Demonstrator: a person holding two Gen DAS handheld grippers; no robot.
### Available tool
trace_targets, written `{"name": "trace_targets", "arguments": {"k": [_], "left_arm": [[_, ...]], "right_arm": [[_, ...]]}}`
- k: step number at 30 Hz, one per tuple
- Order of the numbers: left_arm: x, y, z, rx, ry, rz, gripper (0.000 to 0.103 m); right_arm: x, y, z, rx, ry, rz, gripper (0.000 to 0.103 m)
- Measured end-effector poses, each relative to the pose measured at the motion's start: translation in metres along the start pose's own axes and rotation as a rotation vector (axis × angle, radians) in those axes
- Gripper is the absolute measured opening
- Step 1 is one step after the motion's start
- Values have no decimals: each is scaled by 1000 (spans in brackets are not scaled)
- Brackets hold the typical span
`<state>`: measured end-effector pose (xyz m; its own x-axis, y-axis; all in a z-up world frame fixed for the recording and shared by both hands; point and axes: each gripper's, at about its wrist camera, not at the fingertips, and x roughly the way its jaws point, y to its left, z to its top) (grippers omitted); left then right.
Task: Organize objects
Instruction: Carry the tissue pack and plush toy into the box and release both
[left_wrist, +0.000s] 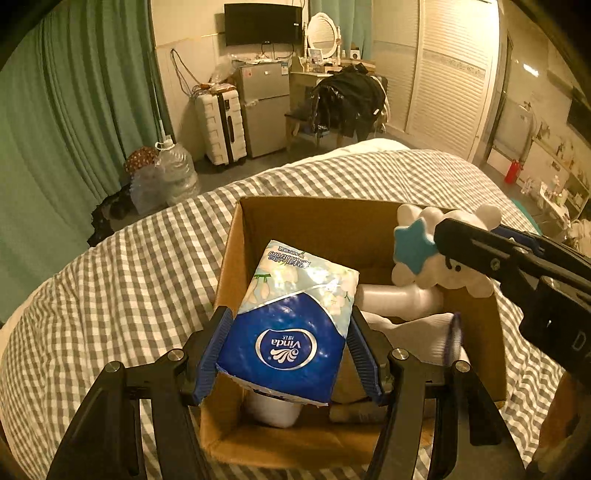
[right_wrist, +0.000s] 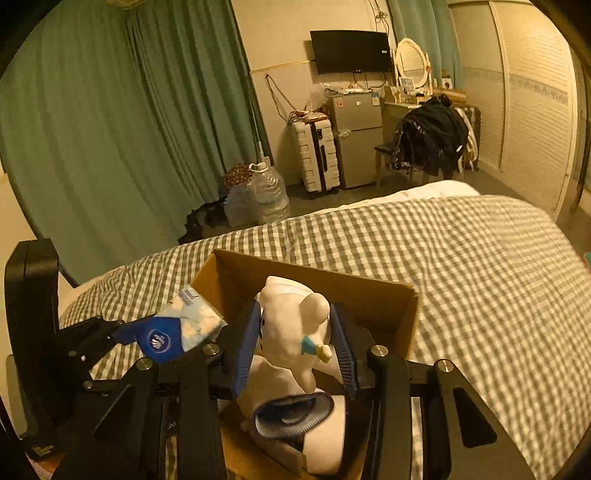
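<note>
A checked bed cover carries an open cardboard box; above the box the left gripper clamps a blue tissue pack; beside it the right gripper squeezes a white toy figure over the box.

Cluttered cardboard box, open bedspread around

Green curtains, white suitcase beside small fridge, water jug.
</note>
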<state>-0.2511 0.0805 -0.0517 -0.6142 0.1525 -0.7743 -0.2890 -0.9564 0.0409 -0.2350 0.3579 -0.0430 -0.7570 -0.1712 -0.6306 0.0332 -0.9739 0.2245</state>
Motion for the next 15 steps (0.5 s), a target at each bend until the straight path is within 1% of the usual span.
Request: {"name": "trace_targets", "arguments": {"k": [3, 6, 7, 9, 10, 11, 12, 13, 15], "left_arm": [[9, 0, -1, 0, -2, -6, 63], [11, 3, 1, -24, 17, -32, 66], [11, 3, 2, -28, 23, -42, 67], [7, 3, 3, -27, 20, -38, 68], [4, 3, 3, -25, 13, -30, 72], [-2, 4, 4, -25, 2, -22, 75], [-5, 3, 5, -27, -5, -20, 80], [-11, 4, 6, -30, -13, -21, 82], [-27, 3, 6, -29, -32, -22, 83]], "right_arm": [[11, -5, -1, 14, 7, 5, 39], [15, -10, -2, 35, 10, 4, 40], [15, -10, -2, 36, 12, 4, 42], [14, -10, -2, 33, 11, -3, 52], [10, -10, -2, 34, 5, -9, 54], [6, -10, -2, 36, -4, -15, 57], [2, -9, -1, 38, -9, -19, 61], [-1, -8, 1, 40, -13, -22, 63], [-12, -6, 3, 43, -25, -32, 65]]}}
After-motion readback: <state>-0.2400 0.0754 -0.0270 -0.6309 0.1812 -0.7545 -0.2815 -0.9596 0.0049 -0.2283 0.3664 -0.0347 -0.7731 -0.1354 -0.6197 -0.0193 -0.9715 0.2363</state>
